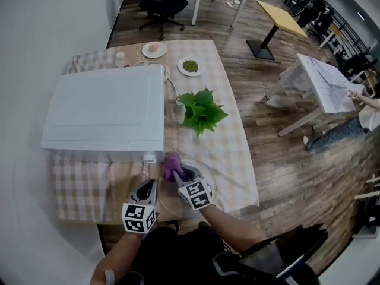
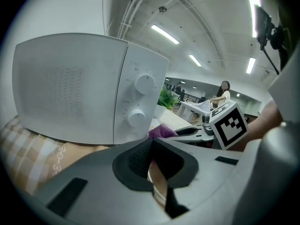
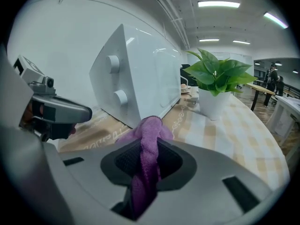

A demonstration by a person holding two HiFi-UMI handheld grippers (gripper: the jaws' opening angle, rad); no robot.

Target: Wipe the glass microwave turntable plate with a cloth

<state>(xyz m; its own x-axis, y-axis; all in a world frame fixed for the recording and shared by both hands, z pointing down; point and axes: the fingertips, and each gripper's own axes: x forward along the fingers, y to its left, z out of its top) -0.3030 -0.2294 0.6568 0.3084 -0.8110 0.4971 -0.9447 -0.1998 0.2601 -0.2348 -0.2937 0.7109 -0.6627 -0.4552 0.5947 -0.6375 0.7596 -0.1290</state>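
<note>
The clear glass turntable plate (image 1: 212, 187) lies on the checked tablecloth near the table's front edge, just in front of the white microwave (image 1: 104, 114). My left gripper (image 1: 152, 185) is shut on the plate's left rim; the rim shows as a thin glassy edge (image 2: 157, 184) between the jaws of that left gripper (image 2: 151, 165). My right gripper (image 1: 179, 175) is over the plate and shut on a purple cloth (image 1: 172, 165). The cloth (image 3: 149, 144) bunches up out of the right gripper (image 3: 147, 165). The microwave's two dials (image 2: 144, 83) face me.
A green plant in a white pot (image 1: 200, 111) stands right of the microwave. Two small dishes (image 1: 190, 66) sit at the table's far end. The table's front edge is right under the plate. A person (image 1: 356, 117) sits at another table to the right.
</note>
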